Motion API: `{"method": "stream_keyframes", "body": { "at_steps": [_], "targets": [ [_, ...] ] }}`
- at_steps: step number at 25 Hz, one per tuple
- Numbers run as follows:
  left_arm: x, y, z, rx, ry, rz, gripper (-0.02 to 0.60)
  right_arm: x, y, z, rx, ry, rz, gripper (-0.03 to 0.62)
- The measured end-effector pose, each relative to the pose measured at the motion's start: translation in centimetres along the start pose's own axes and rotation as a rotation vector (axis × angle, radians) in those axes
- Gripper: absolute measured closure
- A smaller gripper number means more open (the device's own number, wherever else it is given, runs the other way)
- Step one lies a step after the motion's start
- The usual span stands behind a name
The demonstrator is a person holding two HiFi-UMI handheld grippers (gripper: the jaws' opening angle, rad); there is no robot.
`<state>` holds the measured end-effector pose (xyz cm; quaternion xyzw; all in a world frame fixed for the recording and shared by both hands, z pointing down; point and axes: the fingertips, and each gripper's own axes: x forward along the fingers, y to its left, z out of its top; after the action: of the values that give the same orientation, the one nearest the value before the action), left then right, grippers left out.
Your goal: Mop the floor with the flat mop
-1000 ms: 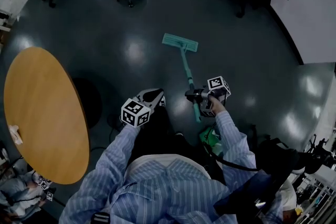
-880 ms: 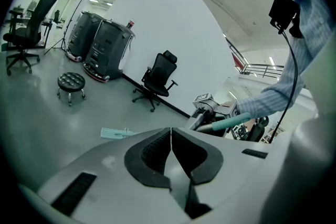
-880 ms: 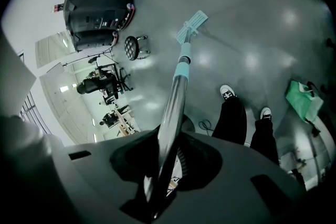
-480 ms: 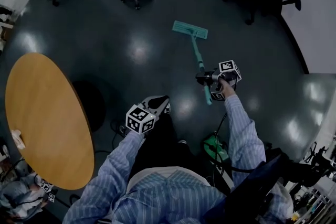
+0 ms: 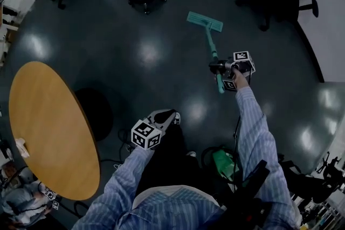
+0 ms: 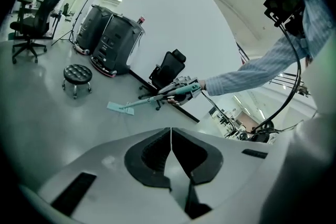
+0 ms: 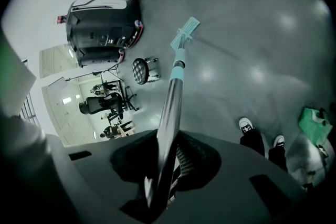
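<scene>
Head view: right arm reaches forward, right gripper (image 5: 220, 68) clamped on the flat mop (image 5: 211, 43) handle; its teal pad (image 5: 205, 21) lies flat on the dark floor (image 5: 108, 67) ahead; left gripper (image 5: 170, 116), jaws together and empty, is held low by the body.

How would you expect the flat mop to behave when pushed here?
The flat mop looks stiff along its handle, so pushes likely reach the head. On the glossy floor it should glide. Held only by the right gripper, it may twist.
</scene>
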<state>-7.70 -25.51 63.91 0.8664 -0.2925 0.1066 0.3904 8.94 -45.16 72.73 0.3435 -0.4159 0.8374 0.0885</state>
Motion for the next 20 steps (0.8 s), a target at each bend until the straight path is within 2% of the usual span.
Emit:
{"method": "stream_keyframes", "body": {
  "at_steps": [5,9,20],
  "targets": [
    [0.0,1.4,-0.2,-0.014,-0.006,0.029,0.572,0.4,2.5,4.6,0.007,-0.038,-0.012,0.503],
    [0.3,2.1,-0.7,-0.023,-0.006,0.043,0.572,1.0,4.0,6.9,0.03,-0.056,0.008,0.505],
    [-0.7,2.4,0.3,-0.024,-0.046,0.041,0.572,0.7,3.4,5.5,0.054,-0.061,-0.016,0.511]
  ]
}}
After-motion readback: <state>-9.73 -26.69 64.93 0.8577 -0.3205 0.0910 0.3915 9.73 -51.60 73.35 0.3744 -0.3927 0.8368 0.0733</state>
